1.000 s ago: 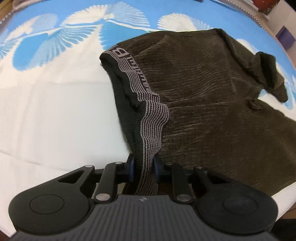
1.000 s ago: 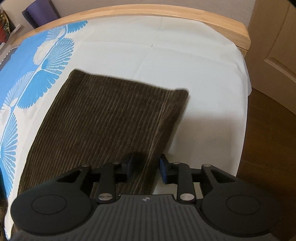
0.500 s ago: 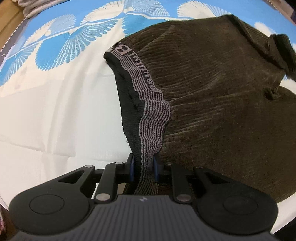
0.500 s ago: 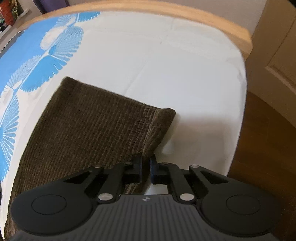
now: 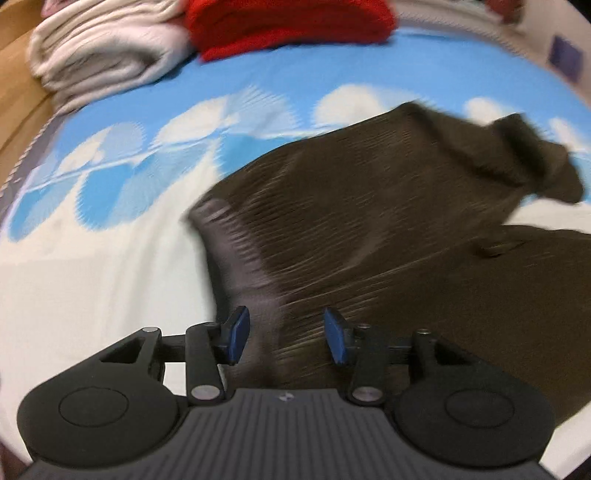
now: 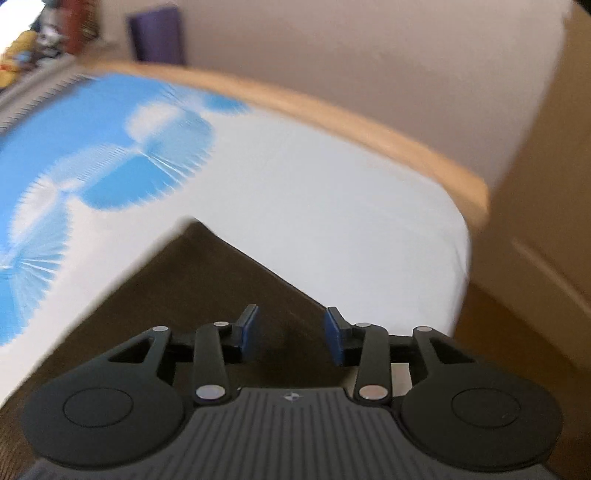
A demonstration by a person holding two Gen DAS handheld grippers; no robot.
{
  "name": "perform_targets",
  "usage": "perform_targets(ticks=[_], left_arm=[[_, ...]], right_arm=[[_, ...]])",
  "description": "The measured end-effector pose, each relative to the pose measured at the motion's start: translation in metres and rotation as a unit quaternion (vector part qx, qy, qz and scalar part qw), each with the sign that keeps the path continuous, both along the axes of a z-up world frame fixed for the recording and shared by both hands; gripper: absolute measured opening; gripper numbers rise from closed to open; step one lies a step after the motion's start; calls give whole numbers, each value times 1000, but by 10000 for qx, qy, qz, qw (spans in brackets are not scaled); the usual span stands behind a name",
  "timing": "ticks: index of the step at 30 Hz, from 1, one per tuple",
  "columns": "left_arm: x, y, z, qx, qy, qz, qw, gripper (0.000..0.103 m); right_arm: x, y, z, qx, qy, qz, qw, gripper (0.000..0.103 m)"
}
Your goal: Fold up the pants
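Note:
Dark brown corduroy pants (image 5: 369, 229) lie spread on the blue-and-white bedsheet (image 5: 92, 277). Their grey striped waistband (image 5: 236, 251) runs down toward my left gripper (image 5: 286, 336). That gripper's jaws are opening, and the blurred waistband passes below the gap with neither blue pad pressing on it. In the right wrist view a leg end of the pants (image 6: 207, 288) lies flat on the sheet with one corner pointing away. My right gripper (image 6: 291, 332) hovers over that leg end. Its jaws are opening too, and nothing is clamped between them.
Folded white cloth (image 5: 103, 55) and a folded red item (image 5: 288, 22) sit at the far side of the bed. A curved wooden bed frame (image 6: 332, 110) borders the mattress. Beyond the mattress's right edge are the brown floor (image 6: 517, 350) and a beige door (image 6: 546, 184).
Both grippers let go and opened: the left released the waistband, the right released the leg end. Both lifted and tilted up, bringing the far side of the bed into view.

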State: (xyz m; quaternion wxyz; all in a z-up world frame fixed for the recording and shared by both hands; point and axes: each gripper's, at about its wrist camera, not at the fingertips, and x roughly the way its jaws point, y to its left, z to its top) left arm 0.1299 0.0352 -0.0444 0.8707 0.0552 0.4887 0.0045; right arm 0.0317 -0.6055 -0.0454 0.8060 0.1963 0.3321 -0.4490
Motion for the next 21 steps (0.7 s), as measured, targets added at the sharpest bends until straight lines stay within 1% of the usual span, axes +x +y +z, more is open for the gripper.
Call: perform_targets(ticks=[1, 2, 3, 4, 6, 7, 8, 9, 12, 14, 16, 19, 21], left_arm=[[0, -12, -3, -109, 47, -142, 9998, 49], [-1, -19, -8, -187, 116, -270, 9994, 49], [-3, -27, -13, -206, 196, -410, 9988, 49], [-4, -36, -19, -130, 251, -523, 9982, 49], [-9, -47, -29, 239, 258, -660, 9972, 49], [-10, -55, -31, 397, 231, -721, 9963, 49], [-8, -59, -32, 474, 186, -761, 9958, 50], [-6, -63, -30, 455, 152, -755, 9960, 52], [-4, -65, -18, 203, 12, -641, 9977, 54], [-4, -60, -5, 128, -124, -575, 9982, 54], [-2, -68, 5, -8, -186, -531, 9984, 54], [7, -79, 13, -396, -242, -511, 9976, 54], [10, -90, 16, -384, -245, -540, 9975, 54]], right_arm=[[4, 7, 4, -37, -117, 215, 9997, 42], [11, 16, 7, -23, -281, 630, 9976, 47], [19, 26, 9, 27, -374, 1042, 9938, 50], [28, 40, 10, 52, -429, 1574, 9866, 50], [42, 66, 14, -132, -400, 2303, 9722, 50], [48, 81, 15, -255, -383, 2628, 9637, 50], [55, 90, 18, -319, -368, 2839, 9576, 50], [60, 102, 18, -388, -342, 3070, 9503, 50], [73, 128, 20, -547, -240, 3459, 9364, 50], [77, 146, 25, -591, -278, 3590, 9310, 50], [80, 154, 30, -565, -385, 3648, 9286, 50], [94, 166, 36, -523, -505, 3715, 9256, 50], [104, 177, 37, -507, -564, 3763, 9234, 50]])
